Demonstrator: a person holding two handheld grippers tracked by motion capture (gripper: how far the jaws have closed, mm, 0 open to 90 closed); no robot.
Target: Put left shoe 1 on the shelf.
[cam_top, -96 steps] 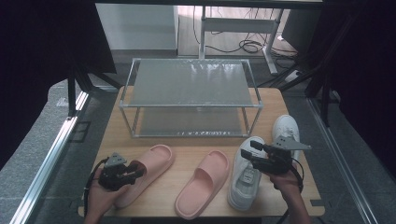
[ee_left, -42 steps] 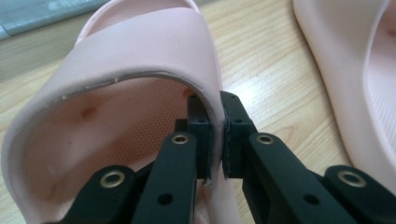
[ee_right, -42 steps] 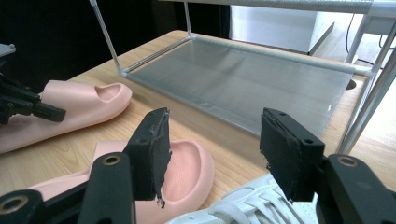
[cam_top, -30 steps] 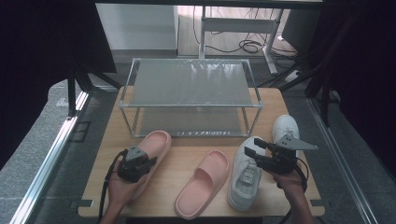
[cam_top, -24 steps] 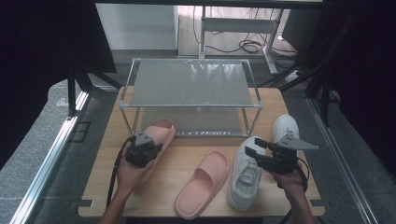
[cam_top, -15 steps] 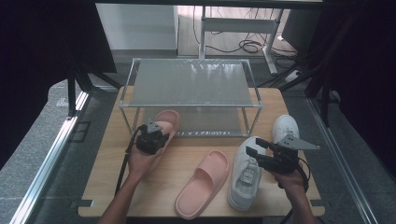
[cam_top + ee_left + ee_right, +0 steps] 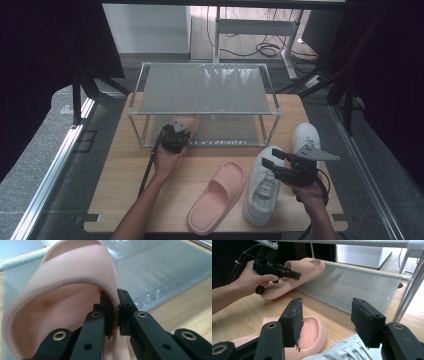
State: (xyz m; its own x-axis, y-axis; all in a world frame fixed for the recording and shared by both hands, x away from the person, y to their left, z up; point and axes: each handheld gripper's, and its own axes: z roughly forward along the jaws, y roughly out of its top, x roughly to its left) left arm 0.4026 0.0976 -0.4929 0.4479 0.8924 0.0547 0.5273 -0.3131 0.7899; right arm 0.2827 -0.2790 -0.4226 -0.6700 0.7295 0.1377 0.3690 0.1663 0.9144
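Left gripper view shows my left gripper (image 7: pixel 115 315) nearly closed, pinching the strap edge of the soft, light, pink foam slide sandal (image 7: pixel 65 292) entering the metal rack's lower shelf (image 7: pixel 220 131); that flexible edge may slip.

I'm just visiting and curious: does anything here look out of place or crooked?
Only mildly: the pink slide and white sneaker lie at a slant on the table. The left gripper tilts the other slide onto the rack's lower shelf.

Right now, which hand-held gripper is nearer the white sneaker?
Right. The right hand-held gripper hovers open over the white sneaker; the left hand-held gripper clamps a pink slide at the rack.
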